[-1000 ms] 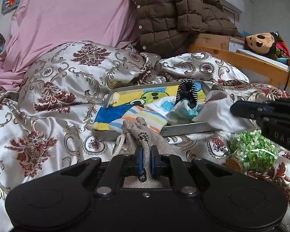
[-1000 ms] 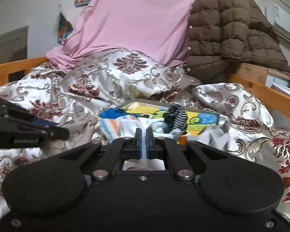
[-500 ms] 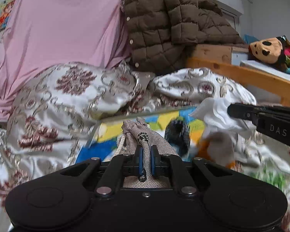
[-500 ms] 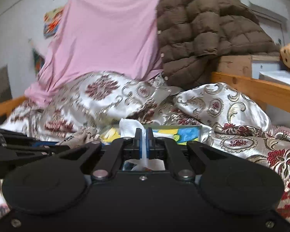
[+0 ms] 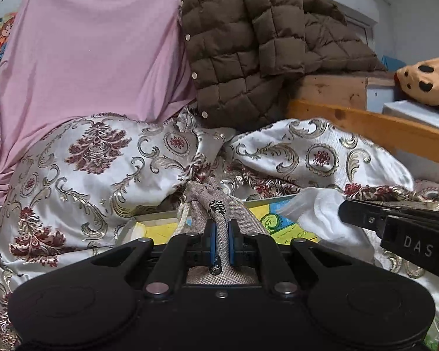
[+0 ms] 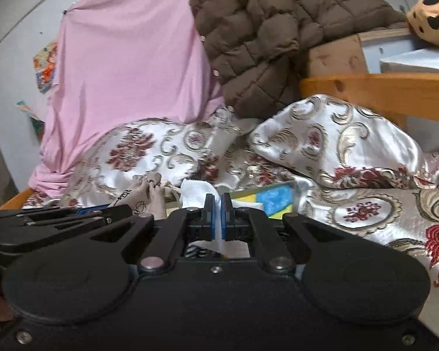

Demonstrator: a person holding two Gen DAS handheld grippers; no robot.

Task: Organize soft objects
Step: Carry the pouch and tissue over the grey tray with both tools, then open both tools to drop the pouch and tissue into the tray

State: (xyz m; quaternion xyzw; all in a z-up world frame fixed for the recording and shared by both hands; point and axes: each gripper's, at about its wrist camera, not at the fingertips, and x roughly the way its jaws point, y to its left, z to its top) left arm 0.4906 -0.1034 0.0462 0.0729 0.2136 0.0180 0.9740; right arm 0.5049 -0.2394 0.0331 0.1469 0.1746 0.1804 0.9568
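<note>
Jaws first: the left gripper (image 5: 221,234) is pinched tight on the burlap drawstring pouch (image 5: 219,204), blue pads biting its neck, cord dangling at the left. The right gripper (image 6: 215,219) is pressed together on a thin fold of the white cloth (image 6: 197,194). Both soft items ride in the air just above the colourful cartoon tray (image 5: 281,222), which lies on the patterned satin quilt (image 5: 102,158). Behind that, the pink sheet (image 5: 87,52) and the brown quilted jacket (image 5: 248,44) hang down, and a spotted plush toy (image 5: 427,79) sits off to the right past the wooden bed rail (image 5: 380,125).

The risk, as I read it: that white cloth is held by a sliver, so a quick swing could let it slide out. The two grippers are also close together, and the pouch cord could snag.

Compared with a second ago, both views look further up the bed: the tray has dropped low in the pictures, with its striped sock and the jar of green bits gone from sight.
</note>
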